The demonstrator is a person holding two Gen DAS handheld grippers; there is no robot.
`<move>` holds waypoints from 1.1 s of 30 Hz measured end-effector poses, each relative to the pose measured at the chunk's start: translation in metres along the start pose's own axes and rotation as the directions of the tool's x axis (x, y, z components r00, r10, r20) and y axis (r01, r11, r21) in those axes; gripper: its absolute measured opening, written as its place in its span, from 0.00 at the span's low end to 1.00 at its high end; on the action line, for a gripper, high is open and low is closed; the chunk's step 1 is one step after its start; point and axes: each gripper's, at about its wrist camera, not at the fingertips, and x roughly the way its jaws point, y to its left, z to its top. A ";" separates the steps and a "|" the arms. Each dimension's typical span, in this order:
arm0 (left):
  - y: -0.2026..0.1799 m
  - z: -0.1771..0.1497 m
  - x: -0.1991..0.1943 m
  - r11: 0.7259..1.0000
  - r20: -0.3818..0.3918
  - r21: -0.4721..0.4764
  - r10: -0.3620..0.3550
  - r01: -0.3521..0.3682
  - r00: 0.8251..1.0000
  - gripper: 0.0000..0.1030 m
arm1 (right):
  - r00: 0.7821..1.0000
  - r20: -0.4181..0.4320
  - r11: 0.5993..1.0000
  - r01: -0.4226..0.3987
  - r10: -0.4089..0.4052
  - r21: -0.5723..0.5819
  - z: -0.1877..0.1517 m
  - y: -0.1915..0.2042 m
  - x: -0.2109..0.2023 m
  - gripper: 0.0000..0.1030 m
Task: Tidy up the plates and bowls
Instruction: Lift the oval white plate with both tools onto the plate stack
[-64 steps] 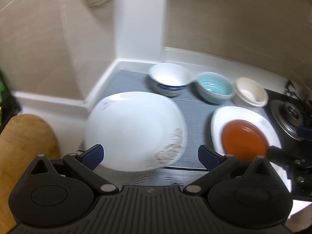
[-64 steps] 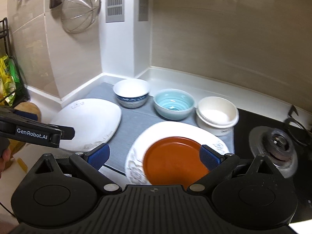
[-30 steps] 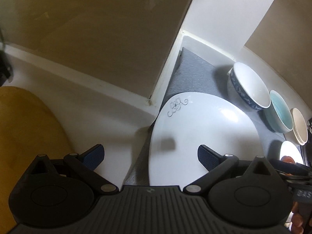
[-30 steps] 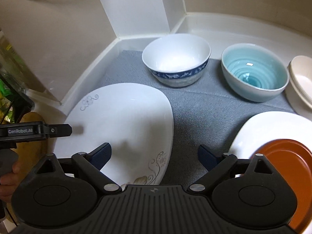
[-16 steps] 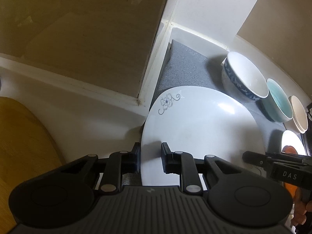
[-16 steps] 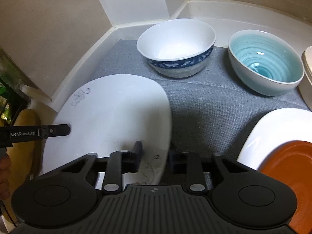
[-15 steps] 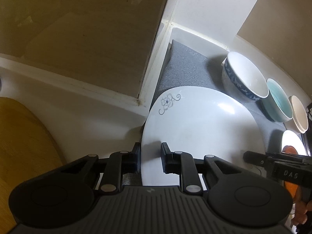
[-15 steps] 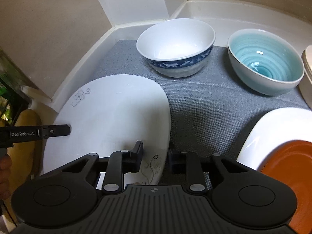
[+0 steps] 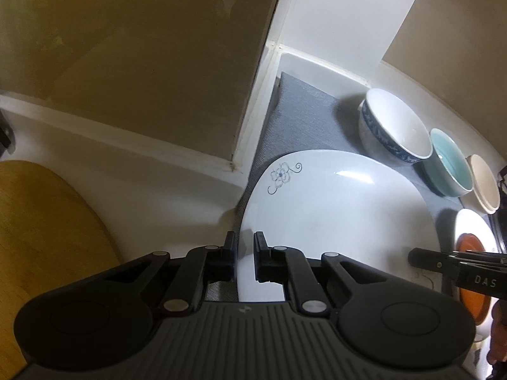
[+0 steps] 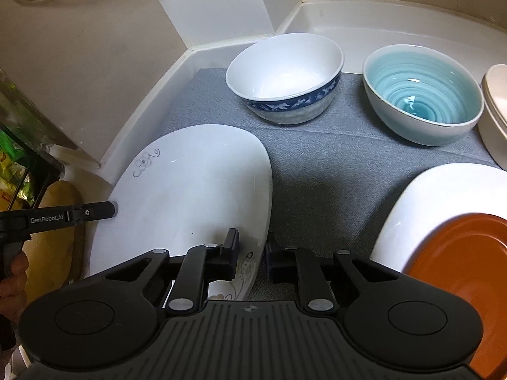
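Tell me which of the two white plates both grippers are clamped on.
The bare flower-print plate: left gripper and right gripper pinch its opposite rims. The other white plate carries an orange dish, ungripped.

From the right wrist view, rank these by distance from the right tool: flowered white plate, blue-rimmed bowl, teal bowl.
1. flowered white plate, rim between the right tool fingers, at left.
2. blue-rimmed bowl, beyond, back centre.
3. teal bowl, back right, about as far; too close to call.

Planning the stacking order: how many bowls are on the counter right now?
3 visible. A blue-patterned white bowl sits at the back of the grey mat, a light blue bowl beside it, and a cream bowl at the right edge, cut off; it may be a stack.
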 end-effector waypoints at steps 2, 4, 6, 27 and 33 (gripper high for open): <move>-0.001 -0.003 -0.001 1.000 0.000 0.004 -0.014 0.014 1.000 0.10 | 1.000 0.000 1.000 0.006 -0.006 0.009 -0.001 -0.003 -0.002 0.17; -0.003 -0.005 -0.002 1.000 0.005 0.011 -0.021 0.021 1.000 0.10 | 1.000 -0.006 1.000 0.013 -0.013 0.014 -0.001 -0.007 -0.002 0.18; -0.003 -0.005 -0.002 0.999 0.007 0.004 -0.034 0.034 0.999 0.10 | 1.000 -0.012 1.000 0.021 -0.021 0.004 -0.003 -0.008 -0.003 0.19; 0.010 -0.007 0.009 0.983 -0.065 -0.080 -0.168 0.163 0.984 0.19 | 0.996 0.005 0.991 0.089 -0.089 -0.097 0.005 0.003 -0.003 0.24; 0.010 -0.009 -0.009 0.983 -0.028 -0.084 -0.168 0.165 0.985 0.19 | 0.997 0.032 0.992 0.077 -0.074 -0.102 0.006 0.009 -0.018 0.23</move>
